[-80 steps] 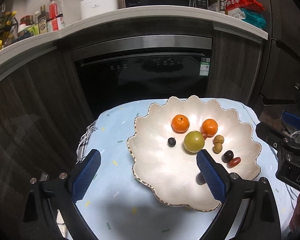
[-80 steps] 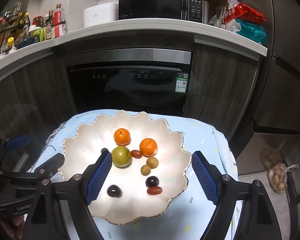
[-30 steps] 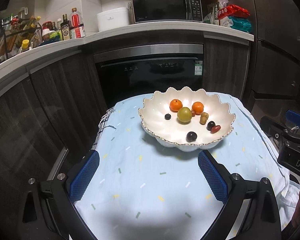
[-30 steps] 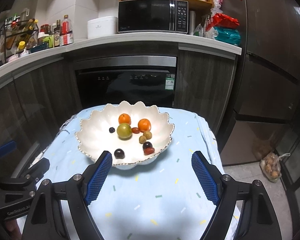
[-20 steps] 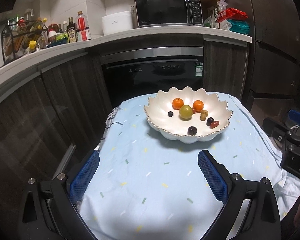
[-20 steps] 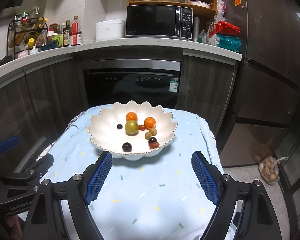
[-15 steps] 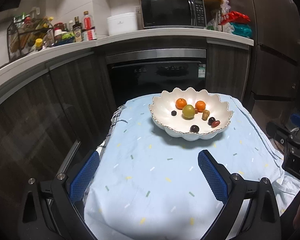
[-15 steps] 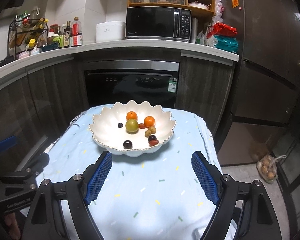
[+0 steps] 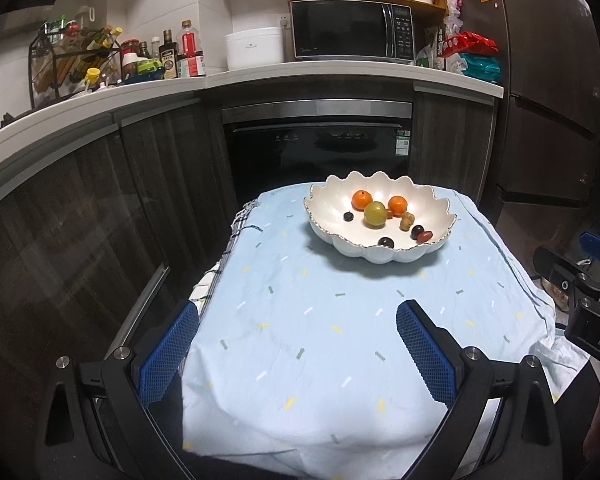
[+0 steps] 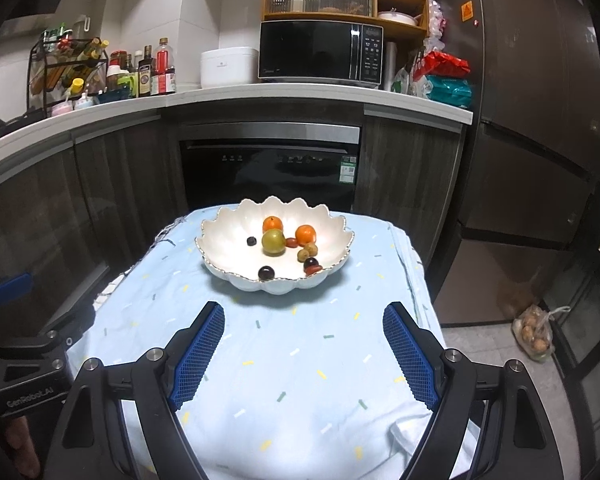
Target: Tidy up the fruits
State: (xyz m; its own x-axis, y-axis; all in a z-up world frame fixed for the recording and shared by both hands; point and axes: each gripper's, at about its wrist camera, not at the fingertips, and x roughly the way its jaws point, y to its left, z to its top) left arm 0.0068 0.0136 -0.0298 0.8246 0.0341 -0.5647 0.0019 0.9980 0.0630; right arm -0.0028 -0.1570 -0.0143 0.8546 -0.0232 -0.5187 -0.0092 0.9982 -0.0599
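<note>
1. The left gripper is seen with its two blue-padded fingers set wide apart; nothing is held between them, only the light blue tablecloth beneath.
2. The right gripper is likewise seen with its fingers spread apart and nothing clamped; bare cloth lies in the gap.
3. A white scalloped bowl is found well ahead of the right fingertips, roughly in line with the gap between them, at the far end of the table.
4. From the left gripper, the same bowl is seen ahead and shifted toward the right finger, well apart from both tips.
5. Inside the bowl a green-yellow round fruit is seen near the middle, with two oranges behind and beside it.
6. A small dark berry is placed to the left of the green fruit; a dark plum lies nearest the fingers, close to the front rim.
7. Small brown fruits and a red one are gathered on the right side of the bowl.
8. No fruit is seen on the cloth outside the bowl.
9. Beyond the bowl a dark built-in oven is seen, and a microwave on the counter above it.
10. Part of the other gripper is visible at the outer edge of each wrist view.
</note>
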